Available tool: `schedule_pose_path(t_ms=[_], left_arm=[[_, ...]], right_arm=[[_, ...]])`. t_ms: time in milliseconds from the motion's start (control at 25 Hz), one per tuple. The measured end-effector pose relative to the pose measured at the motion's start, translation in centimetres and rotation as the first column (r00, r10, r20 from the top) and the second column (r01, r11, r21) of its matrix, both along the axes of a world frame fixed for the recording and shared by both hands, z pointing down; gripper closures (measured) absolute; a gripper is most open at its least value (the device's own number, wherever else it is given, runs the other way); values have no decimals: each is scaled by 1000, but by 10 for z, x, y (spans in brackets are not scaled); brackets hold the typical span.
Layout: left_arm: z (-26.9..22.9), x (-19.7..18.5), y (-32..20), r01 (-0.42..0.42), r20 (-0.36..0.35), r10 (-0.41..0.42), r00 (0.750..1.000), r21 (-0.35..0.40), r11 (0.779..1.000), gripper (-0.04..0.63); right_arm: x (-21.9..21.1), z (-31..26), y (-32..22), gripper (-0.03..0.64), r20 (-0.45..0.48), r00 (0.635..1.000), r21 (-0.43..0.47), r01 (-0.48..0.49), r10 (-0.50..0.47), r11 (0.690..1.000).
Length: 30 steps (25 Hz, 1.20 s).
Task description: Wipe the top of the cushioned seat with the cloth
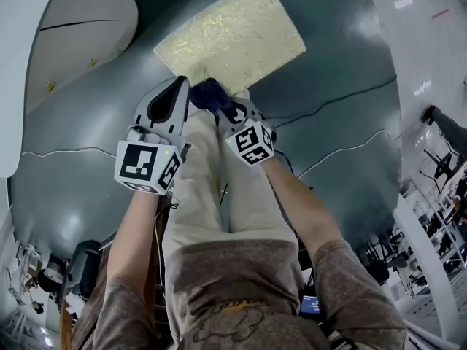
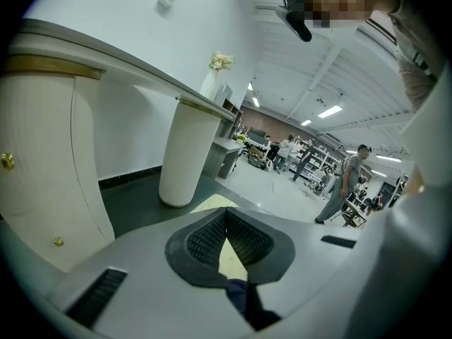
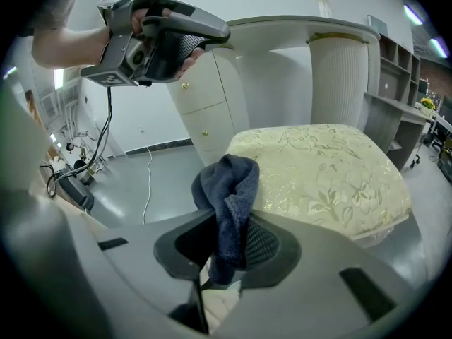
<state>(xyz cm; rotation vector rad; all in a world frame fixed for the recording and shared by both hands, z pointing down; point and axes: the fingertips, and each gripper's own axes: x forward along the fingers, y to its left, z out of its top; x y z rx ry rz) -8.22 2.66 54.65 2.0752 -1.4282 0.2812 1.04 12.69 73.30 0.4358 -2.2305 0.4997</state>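
Note:
The cushioned seat (image 1: 230, 39) is a pale gold square with a leaf pattern, ahead of me on the grey floor; in the right gripper view the seat (image 3: 325, 168) fills the middle right. My right gripper (image 1: 222, 109) is shut on a dark blue cloth (image 1: 210, 95), held just short of the seat's near edge. The cloth (image 3: 229, 189) bunches up from between the right gripper (image 3: 227, 224) jaws. My left gripper (image 1: 180, 84) hovers beside it to the left, tips together and holding nothing. Through the left gripper (image 2: 226, 214) a sliver of seat shows.
A white curved desk (image 1: 80, 28) with a cabinet (image 3: 212, 97) and a ribbed column (image 3: 339, 83) stands left of and behind the seat. Cables (image 1: 343, 97) trail over the floor on the right. People (image 2: 346, 186) walk in the far hall.

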Motion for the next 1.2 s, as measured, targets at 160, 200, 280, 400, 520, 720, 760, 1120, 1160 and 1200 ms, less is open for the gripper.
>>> schedule_pose_path(t_ms=[160,200,280,400,520,720,760,1120,1160,1200], left_arm=[[0,4,0,-11,-2,11,1000,1,1000,580],[0,5,0,-14,-3,14,1000,1,1000,580],[0,7,-1,-17,-5,17,1000,1,1000,580],[-1,10,-3,-20,-8,20,1000,2,1000,580],[0,14,-5,-27,-10,27,1000,1,1000,580],[1,22,-7,-40,-13,40,999,-4,999,580],[1,24,-9,-43,-14,42,999,-5,999,580],[0,33,-19,-60,-12,59,998,-8,998,580],[0,34,-20,-61,-12,61,998,-8,998,580],[0,36,-21,-62,-12,62,998,-9,998,580]], right_arm=[[8,1,-7,525,-9,1000,8,-15,15,1000],[11,1,-9,525,-12,1000,12,-16,16,1000],[18,1,-15,525,-19,1000,21,-19,20,1000],[31,1,-28,525,-29,999,35,-38,39,999],[47,2,-43,525,-45,997,48,-68,70,997],[75,5,-68,523,-68,988,68,-131,136,989],[81,6,-73,523,-75,986,71,-144,149,987],[130,7,-118,523,-108,951,86,-281,289,956],[134,7,-122,523,-111,950,90,-283,292,955],[137,7,-126,523,-113,948,94,-287,296,953]])
